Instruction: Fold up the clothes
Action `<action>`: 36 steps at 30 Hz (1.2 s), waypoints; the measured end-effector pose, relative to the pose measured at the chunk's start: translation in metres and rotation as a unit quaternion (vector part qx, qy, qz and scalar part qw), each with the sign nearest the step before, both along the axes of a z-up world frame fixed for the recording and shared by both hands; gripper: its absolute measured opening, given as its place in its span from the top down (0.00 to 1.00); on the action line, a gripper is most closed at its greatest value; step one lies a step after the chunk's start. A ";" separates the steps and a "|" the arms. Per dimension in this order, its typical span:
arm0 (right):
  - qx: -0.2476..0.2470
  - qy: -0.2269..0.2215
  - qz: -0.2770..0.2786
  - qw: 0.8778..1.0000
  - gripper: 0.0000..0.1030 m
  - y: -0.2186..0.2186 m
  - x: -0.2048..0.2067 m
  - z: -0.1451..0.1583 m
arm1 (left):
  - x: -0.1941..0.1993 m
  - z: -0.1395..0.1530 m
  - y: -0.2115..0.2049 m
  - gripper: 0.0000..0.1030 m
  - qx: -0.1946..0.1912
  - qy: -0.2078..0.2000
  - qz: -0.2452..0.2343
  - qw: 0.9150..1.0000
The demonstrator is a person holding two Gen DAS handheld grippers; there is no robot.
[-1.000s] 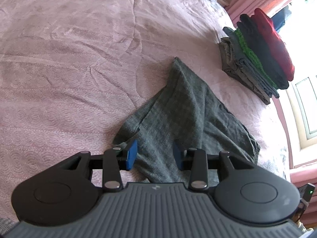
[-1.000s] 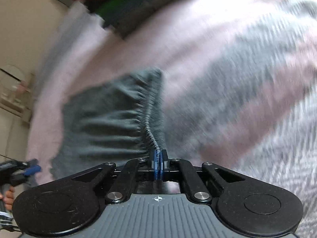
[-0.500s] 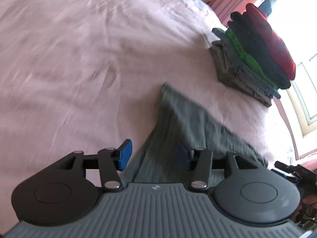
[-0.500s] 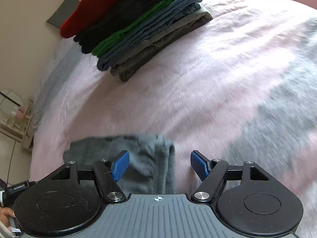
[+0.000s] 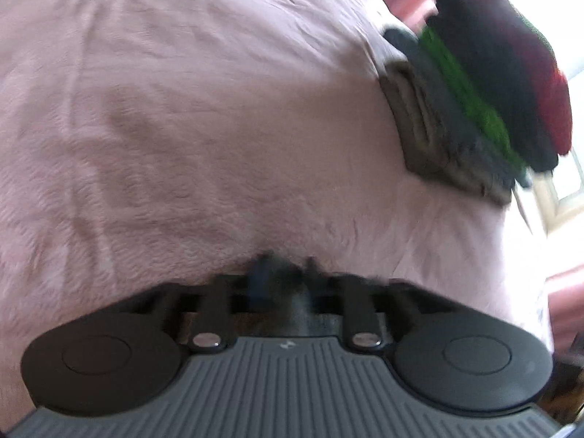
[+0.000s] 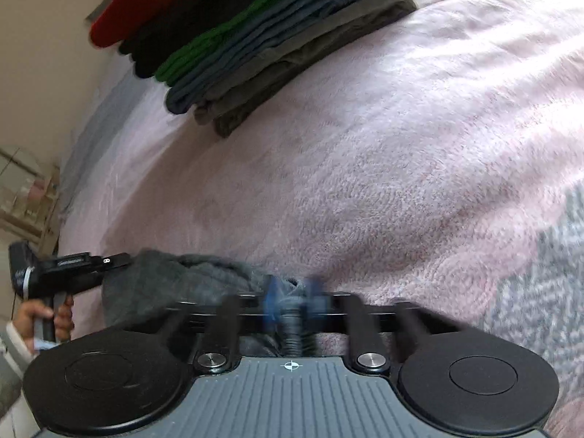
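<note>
The grey checked garment (image 6: 175,284) lies bunched on the pink bedspread (image 6: 383,182), low in the right wrist view. My right gripper (image 6: 292,301) is shut on a rolled edge of it, with cloth showing between the blue pads. The left wrist view is blurred. There my left gripper (image 5: 284,281) is closed on a dark fold of the garment (image 5: 288,273), most of which is hidden under the gripper body. The left gripper (image 6: 120,260) also shows at the left edge of the right wrist view, held by a hand, its tips at the garment's other end.
A stack of folded clothes (image 6: 255,36) in red, black, green, blue and olive sits on the bed beyond the garment, also at the upper right in the left wrist view (image 5: 474,102). A window (image 5: 569,182) is at the far right, and a shelf (image 6: 25,197) stands by the wall.
Both grippers were open over the garment half a second ago and have closed on it. Both views have dropped closer to the bed, and the garment is more bunched.
</note>
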State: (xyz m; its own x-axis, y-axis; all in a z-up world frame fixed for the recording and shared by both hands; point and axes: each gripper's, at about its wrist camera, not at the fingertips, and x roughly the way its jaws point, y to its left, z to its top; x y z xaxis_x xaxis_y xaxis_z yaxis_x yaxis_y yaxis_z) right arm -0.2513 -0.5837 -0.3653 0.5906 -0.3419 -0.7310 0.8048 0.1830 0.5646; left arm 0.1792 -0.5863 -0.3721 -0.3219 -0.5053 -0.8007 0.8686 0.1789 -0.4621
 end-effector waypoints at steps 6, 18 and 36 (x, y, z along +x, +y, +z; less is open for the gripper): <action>0.004 -0.012 -0.038 0.999 0.50 0.006 -0.016 0.003 | 0.008 0.005 0.005 0.86 -0.014 0.004 0.006 1.000; -0.059 0.052 0.003 0.997 0.92 0.017 0.010 0.012 | 0.000 0.016 0.011 0.98 -0.083 -0.022 -0.030 0.996; -0.031 0.017 -0.063 0.997 0.26 0.035 -0.034 0.042 | 0.008 0.055 0.120 0.82 -0.016 -0.037 -0.003 0.999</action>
State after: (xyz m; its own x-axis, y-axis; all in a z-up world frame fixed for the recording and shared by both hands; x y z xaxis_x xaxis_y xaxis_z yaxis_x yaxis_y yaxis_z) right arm -0.2848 -0.5490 -0.3232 0.5150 -0.4568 -0.7253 0.8425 0.1136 0.5266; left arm 0.1869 -0.4661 -0.3168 -0.2655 -0.5291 -0.8059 0.9020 0.1590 -0.4015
